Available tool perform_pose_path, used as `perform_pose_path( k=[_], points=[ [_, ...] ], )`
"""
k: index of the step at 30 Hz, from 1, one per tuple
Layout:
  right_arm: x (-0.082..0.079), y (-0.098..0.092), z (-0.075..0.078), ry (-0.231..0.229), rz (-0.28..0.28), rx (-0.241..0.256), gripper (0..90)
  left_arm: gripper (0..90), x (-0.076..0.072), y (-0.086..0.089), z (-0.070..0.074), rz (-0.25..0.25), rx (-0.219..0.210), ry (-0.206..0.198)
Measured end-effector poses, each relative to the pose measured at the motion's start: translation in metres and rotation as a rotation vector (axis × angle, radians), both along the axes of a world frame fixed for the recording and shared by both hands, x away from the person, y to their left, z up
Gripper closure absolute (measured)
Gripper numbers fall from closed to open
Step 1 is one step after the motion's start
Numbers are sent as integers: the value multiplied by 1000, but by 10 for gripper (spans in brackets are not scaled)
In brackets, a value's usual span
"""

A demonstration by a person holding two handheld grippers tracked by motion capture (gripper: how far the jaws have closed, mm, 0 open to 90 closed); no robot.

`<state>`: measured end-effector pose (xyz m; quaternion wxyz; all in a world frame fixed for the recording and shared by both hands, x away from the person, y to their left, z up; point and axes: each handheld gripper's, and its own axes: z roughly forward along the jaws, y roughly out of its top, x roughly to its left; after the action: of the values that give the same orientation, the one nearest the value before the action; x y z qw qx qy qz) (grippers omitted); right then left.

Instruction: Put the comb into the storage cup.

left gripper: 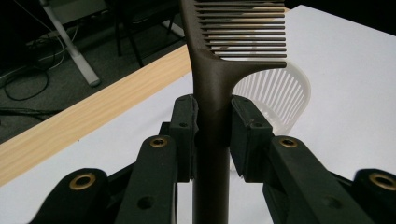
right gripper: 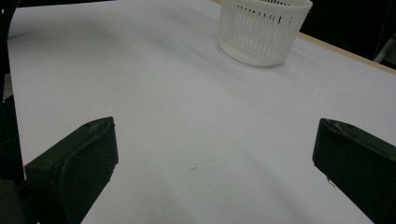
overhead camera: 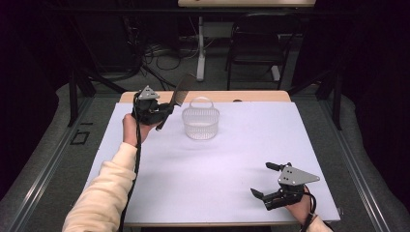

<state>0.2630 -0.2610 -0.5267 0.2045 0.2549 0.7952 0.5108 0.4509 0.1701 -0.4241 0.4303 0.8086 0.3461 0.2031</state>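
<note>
A: Starting near, bottom right of the high view: right gripper (overhead camera: 265, 181) low over the white table sheet (overhead camera: 217, 164), jaws spread wide, nothing between them.

B: Confirmed in the right gripper view: two black jaws far apart at the lower corners, bare sheet between. Right hand (overhead camera: 300, 209) mostly cut off by the bottom edge.

A: Moving up and left: cream sleeve (overhead camera: 104, 188) running from the bottom edge, left hand (overhead camera: 129, 129) wrapped round the left gripper (overhead camera: 163, 112), raised above the far-left part of the sheet.

B: Clamped tight on the dark comb (overhead camera: 175, 99). In the left gripper view, pads pressed to both flat sides of the handle, just below where the teeth start.

A: Long axis of the comb tilted, handle end down and toward the near left, toothed end up and away toward the far right. Teeth facing the basket side.

B: Tip of the comb cut off by the top edge in the left gripper view; handle end lost below the frame there. Against the dark floor in the high view, individual teeth hard to pick out.

A: Just beside the comb, farther right: white slatted basket (overhead camera: 200, 122), upright on the sheet, handle arched over the rim. Comb outside it, no contact visible.

B: Basket partly hidden behind the comb handle in the left gripper view. Inside of the basket hard to read. Beyond that, wooden table edge (overhead camera: 251, 95), then dark room.
</note>
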Motion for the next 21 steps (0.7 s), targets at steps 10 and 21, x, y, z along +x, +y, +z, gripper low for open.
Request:
perform_pose_path(
  k=[10, 21],
  points=[
    [0, 0, 0, 1, 1, -4, 0, 722, 4, -3, 2, 1, 1, -6],
    [0, 0, 0, 1, 1, -1, 0, 722, 8, -7, 3, 3, -8, -18]
  ],
)
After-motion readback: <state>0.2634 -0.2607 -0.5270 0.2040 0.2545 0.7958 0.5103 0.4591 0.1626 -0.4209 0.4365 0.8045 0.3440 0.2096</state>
